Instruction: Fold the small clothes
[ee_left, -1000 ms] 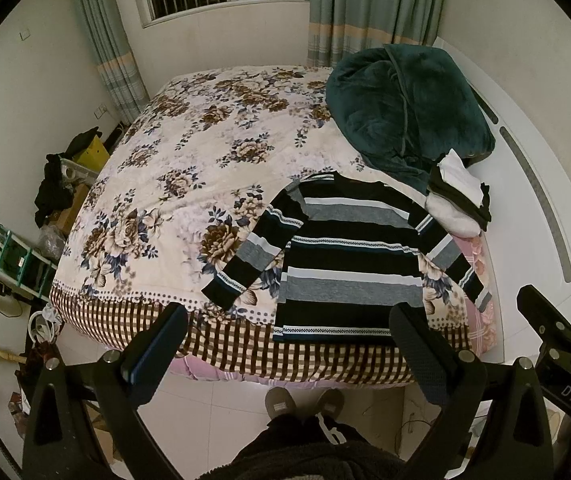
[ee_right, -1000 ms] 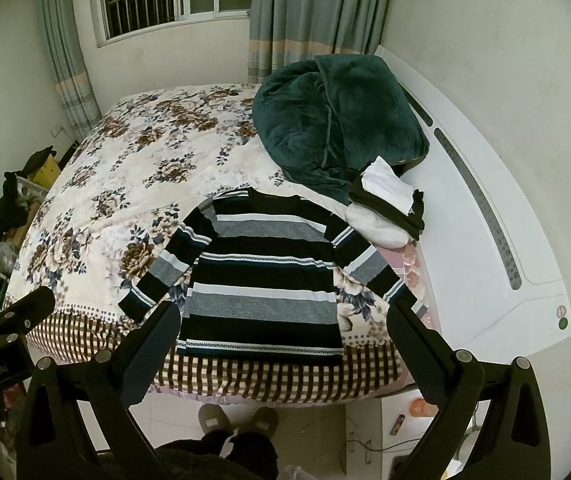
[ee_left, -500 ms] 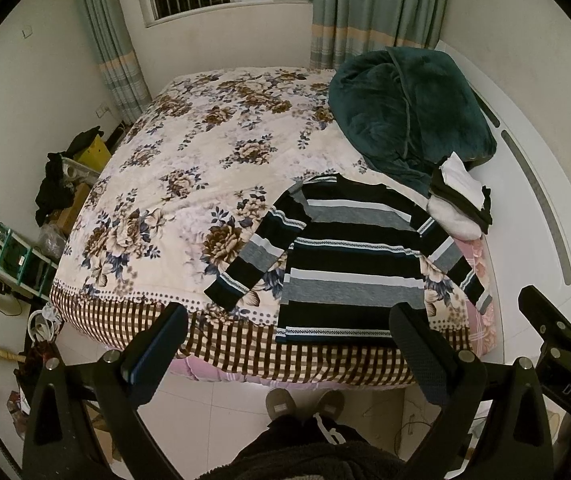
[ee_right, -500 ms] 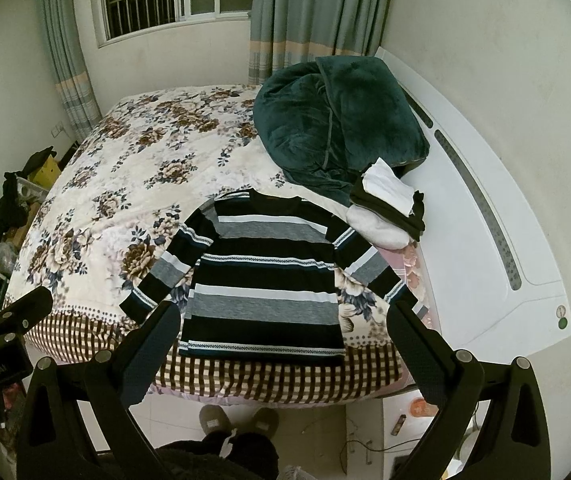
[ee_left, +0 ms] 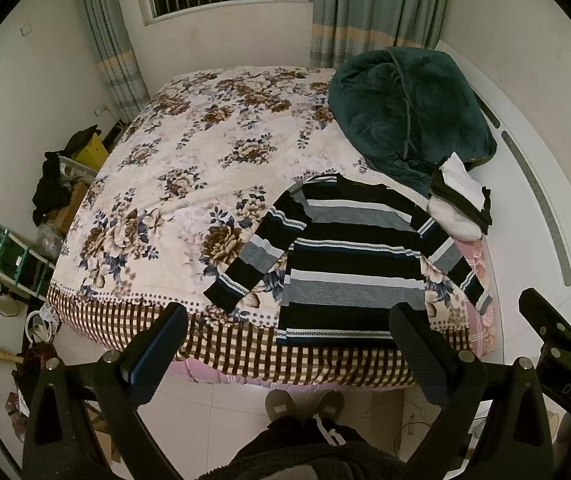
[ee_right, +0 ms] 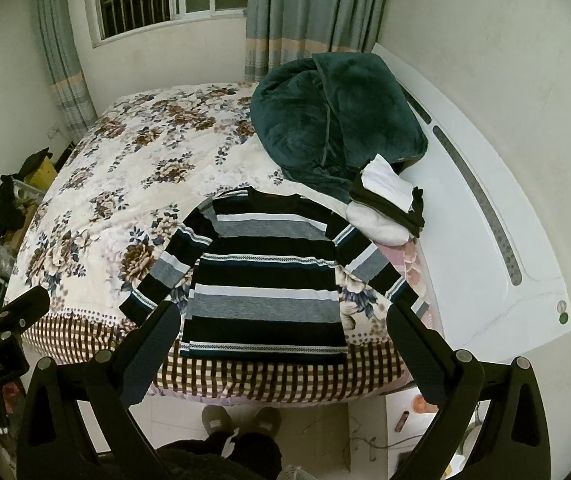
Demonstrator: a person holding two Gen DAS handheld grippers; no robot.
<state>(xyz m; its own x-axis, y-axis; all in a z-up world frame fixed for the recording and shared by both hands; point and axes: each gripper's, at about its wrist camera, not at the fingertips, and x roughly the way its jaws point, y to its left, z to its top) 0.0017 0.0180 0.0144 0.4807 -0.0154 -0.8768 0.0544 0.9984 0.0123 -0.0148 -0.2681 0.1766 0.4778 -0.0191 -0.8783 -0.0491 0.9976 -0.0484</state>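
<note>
A striped black, grey and white long-sleeved sweater (ee_left: 349, 264) lies flat on the floral bedspread (ee_left: 189, 184) near the bed's front edge, sleeves spread out to both sides; it also shows in the right wrist view (ee_right: 265, 276). My left gripper (ee_left: 289, 340) is open and empty, held in the air in front of the bed, short of the sweater's hem. My right gripper (ee_right: 281, 340) is open and empty, also in the air before the hem. The right gripper's body shows at the right edge of the left wrist view (ee_left: 557, 340).
A dark green blanket (ee_left: 409, 112) is heaped at the back right of the bed. A small stack of folded black and white clothes (ee_left: 461, 196) lies beside the sweater's right shoulder. A white headboard (ee_right: 485, 216) runs along the right. Clutter and a rack (ee_left: 13, 256) stand on the floor at left.
Both grippers have shifted very slightly, so the bed sits a little lower in view. Nothing on the bed has moved and both grippers stay open.
</note>
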